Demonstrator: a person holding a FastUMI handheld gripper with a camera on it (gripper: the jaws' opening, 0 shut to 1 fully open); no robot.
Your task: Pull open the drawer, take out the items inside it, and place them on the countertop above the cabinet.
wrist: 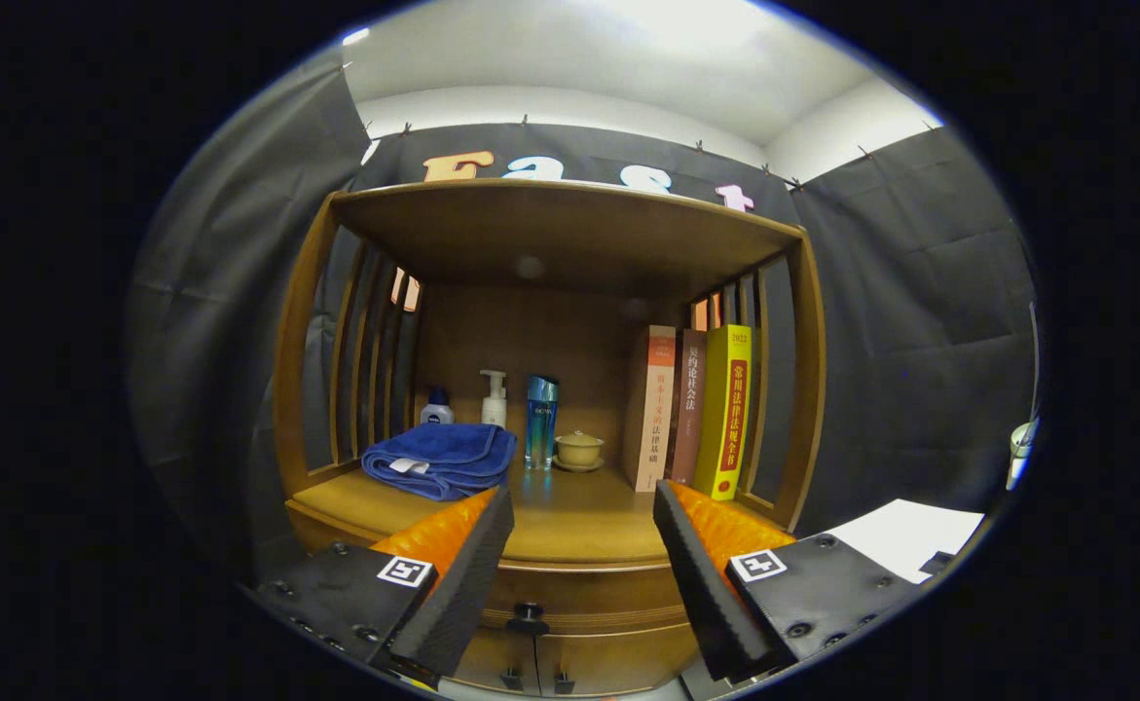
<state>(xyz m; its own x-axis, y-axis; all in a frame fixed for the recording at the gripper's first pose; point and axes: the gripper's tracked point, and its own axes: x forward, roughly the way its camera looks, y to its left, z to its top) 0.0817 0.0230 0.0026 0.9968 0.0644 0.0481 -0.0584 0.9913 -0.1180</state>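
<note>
A wooden cabinet stands ahead of me, its countertop (pixel 570 526) running between and beyond my fingers. Below the countertop's front edge is the closed drawer front (pixel 579 589) with a small dark knob (pixel 528 614) low between the fingers. My gripper (pixel 584 511) is open, its fingers spread wide with nothing between them, held a short way in front of the cabinet. The drawer's inside is hidden.
On the countertop lie a folded blue towel (pixel 441 458), a small dark-capped jar (pixel 436 407), a white pump bottle (pixel 495 397), a tall blue bottle (pixel 540 422), a lidded yellow cup on a saucer (pixel 579 449) and three upright books (pixel 691 409). A shelf roof (pixel 570 224) and slatted sides enclose it. A white sheet (pixel 905 535) lies to the right.
</note>
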